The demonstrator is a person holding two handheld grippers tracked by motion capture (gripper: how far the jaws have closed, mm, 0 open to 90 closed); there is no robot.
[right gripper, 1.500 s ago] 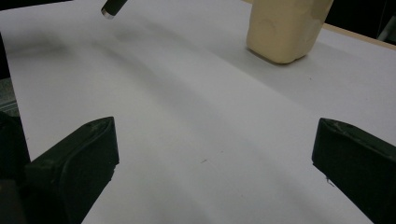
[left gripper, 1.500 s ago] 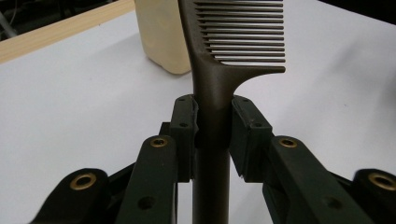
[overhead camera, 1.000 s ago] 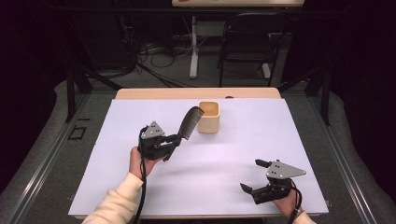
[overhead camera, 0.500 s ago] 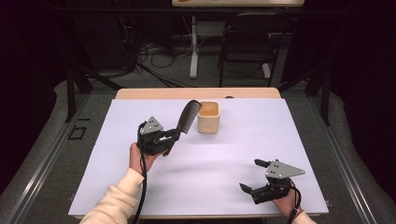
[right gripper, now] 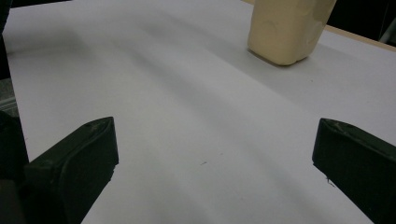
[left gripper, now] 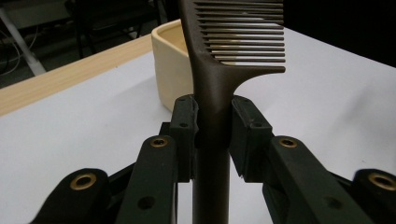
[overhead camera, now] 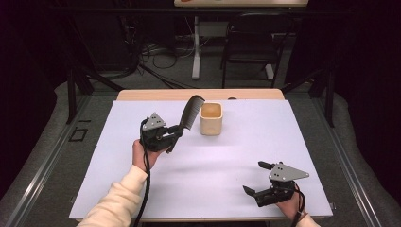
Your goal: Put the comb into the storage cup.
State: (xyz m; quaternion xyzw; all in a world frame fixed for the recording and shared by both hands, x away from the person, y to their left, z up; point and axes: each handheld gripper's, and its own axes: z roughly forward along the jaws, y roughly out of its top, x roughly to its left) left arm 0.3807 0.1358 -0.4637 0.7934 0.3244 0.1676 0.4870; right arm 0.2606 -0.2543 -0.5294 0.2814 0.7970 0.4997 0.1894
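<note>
A dark comb [overhead camera: 191,112] stands tilted in the air, its toothed end up beside the left rim of a cream cup [overhead camera: 211,119]. My left gripper [overhead camera: 173,136] is shut on the comb's handle. In the left gripper view both pads [left gripper: 184,116] press the handle of the comb [left gripper: 214,79], with the teeth pointing right and the cup [left gripper: 170,70] just behind. My right gripper [overhead camera: 253,178] rests low near the table's front right with its jaws wide apart. In the right gripper view my right gripper [right gripper: 215,154] has nothing between its jaws, and the cup [right gripper: 287,28] stands far off.
A white sheet [overhead camera: 283,137] covers the table, with a strip of bare wood [overhead camera: 156,94] along the far edge. Beyond the table are chair and desk legs and cables on a dark floor. A metal rail [overhead camera: 42,165] runs along the left side.
My left gripper has risen slightly and moved a little away from me, swinging the comb more upright toward the cup. The right gripper has not moved.
</note>
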